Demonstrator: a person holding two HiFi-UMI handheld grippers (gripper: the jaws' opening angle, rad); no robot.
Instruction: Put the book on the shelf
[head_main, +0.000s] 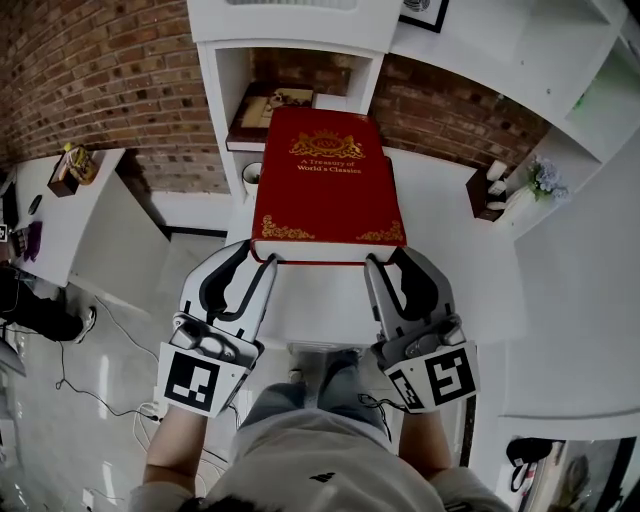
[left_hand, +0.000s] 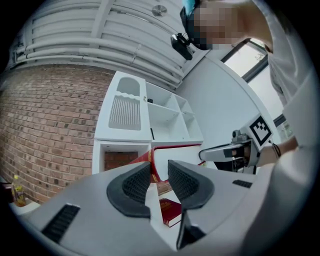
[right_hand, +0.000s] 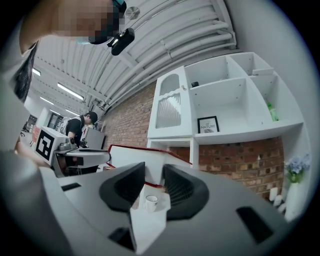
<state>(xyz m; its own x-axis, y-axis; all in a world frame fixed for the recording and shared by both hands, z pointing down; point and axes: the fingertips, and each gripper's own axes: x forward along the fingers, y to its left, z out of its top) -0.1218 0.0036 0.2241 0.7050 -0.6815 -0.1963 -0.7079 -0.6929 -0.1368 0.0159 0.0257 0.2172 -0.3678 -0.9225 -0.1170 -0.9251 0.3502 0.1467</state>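
Note:
A big red book (head_main: 325, 180) with gold print lies flat in the air, in front of the white shelf unit (head_main: 215, 70). My left gripper (head_main: 256, 258) is shut on its near left corner. My right gripper (head_main: 390, 258) is shut on its near right corner. In the left gripper view the book's red cover and white pages (left_hand: 172, 155) sit between that left gripper's (left_hand: 159, 172) pads. The right gripper view has the book (right_hand: 135, 157) running off to the left from that right gripper's (right_hand: 154, 172) jaws.
The open cubby (head_main: 300, 100) behind the book holds a flat brown book (head_main: 262, 108). Lower down stand a white cup (right_hand: 151, 200) and another red book (left_hand: 170, 210). A framed print (right_hand: 208, 124) sits on a higher shelf. Flowers (head_main: 545, 180) stand right; a small side table (head_main: 75, 165) stands left.

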